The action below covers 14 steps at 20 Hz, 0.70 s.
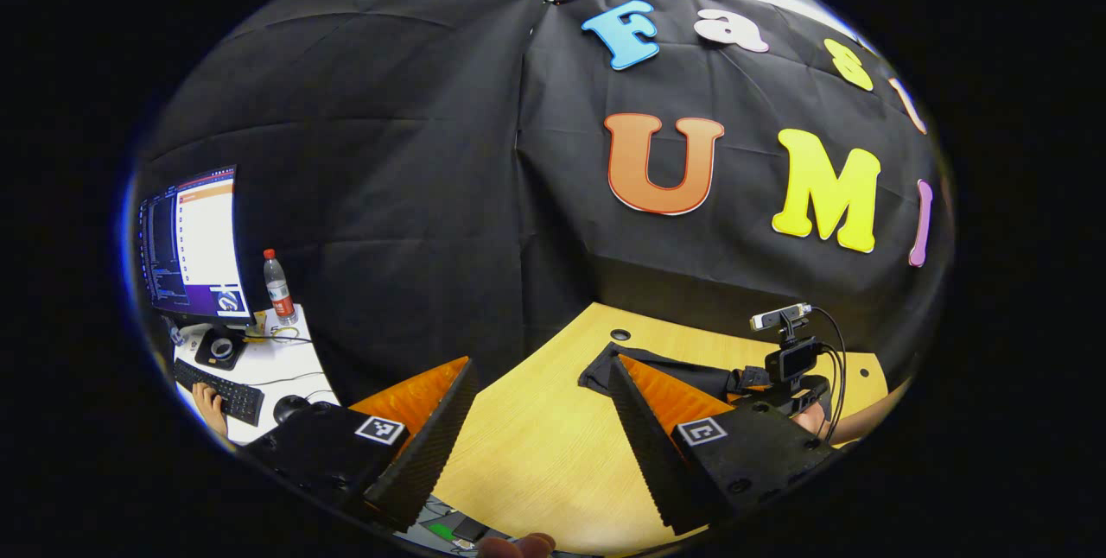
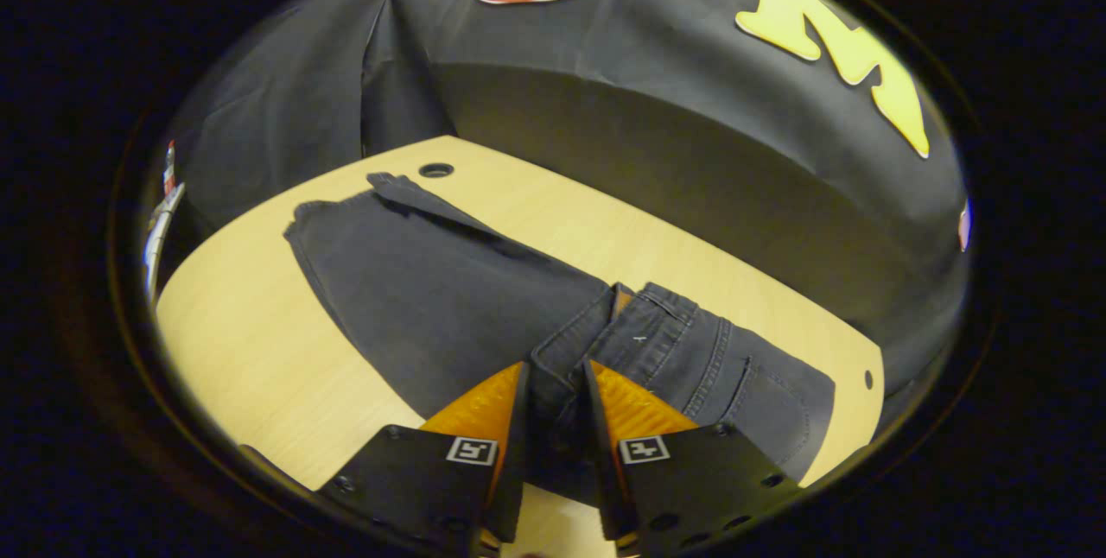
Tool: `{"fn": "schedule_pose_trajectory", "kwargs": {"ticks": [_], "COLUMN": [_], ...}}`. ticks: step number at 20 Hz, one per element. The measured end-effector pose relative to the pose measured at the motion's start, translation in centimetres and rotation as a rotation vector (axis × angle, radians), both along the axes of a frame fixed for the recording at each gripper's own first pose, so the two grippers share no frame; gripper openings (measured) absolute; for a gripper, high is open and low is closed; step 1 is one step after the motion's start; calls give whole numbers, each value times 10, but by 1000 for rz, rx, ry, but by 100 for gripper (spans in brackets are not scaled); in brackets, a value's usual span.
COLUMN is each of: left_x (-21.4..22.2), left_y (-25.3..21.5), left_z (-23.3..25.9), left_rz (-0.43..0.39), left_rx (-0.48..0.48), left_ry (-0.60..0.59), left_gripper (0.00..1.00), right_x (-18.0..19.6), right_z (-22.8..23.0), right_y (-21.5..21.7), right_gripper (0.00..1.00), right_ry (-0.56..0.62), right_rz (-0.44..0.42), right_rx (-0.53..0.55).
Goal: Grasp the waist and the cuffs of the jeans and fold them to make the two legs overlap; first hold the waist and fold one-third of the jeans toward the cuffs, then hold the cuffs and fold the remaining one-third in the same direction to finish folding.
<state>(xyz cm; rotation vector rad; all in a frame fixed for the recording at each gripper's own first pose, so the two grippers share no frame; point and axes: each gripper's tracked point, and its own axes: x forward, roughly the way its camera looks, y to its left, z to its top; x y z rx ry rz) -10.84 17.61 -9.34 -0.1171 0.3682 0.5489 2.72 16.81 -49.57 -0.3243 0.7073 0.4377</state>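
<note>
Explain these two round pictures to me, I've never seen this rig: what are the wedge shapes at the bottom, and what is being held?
No robot arm here: a person holds a two-finger gripper in each hand, and a camera rides on each. The wedges are each gripper's own fingers. In the right gripper view, the right gripper is pinching the waist of the dark jeans, which lie on the wooden table. In the left gripper view, the left gripper is open over the table, holding nothing; farther off you see the other gripper at the jeans.
</note>
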Motion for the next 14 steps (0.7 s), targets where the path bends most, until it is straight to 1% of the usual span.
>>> {"fn": "schedule_pose_trajectory", "kwargs": {"ticks": [1,3,4,5,7,8,9,10,11,12,13,14], "left_x": [-1,5,10,18,39,50,60,74,85,98,105,115], "left_y": [3,13,15,15,14,15,17,17,19,24,24,23], "left_z": [-3,-5,-6,-9,-24,-32,-41,-49,-58,-66,-76,-84], "left_rz": [-5,-17,-25,-38,-81,-85,-87,-86,-81,-74,-77,-81], "left_rx": [0,14,9,-6,-80,-132,-197,-268,-309,-330,-349,-380], "left_ry": [0,2,1,-2,-16,-26,-37,-62,-80,-89,-102,-115], "left_gripper": [98,99,98,99,98,98,98,99,99,99,99,99], "right_x": [-6,-15,-20,-26,-36,-41,-47,-52,-60,-66,-72,-77], "right_z": [7,32,53,73,123,150,177,201,222,241,255,267], "right_y": [3,4,1,-1,-13,-25,-37,-50,-65,-80,-94,-109], "right_gripper": [44,80,98,98,97,96,97,97,97,99,96,98], "right_ry": [19,22,9,-7,-60,-99,-140,-178,-211,-239,-260,-274], "right_rz": [3,3,6,11,30,36,46,49,47,39,31,15], "right_rx": [30,85,106,130,179,194,206,210,204,201,194,186]}}
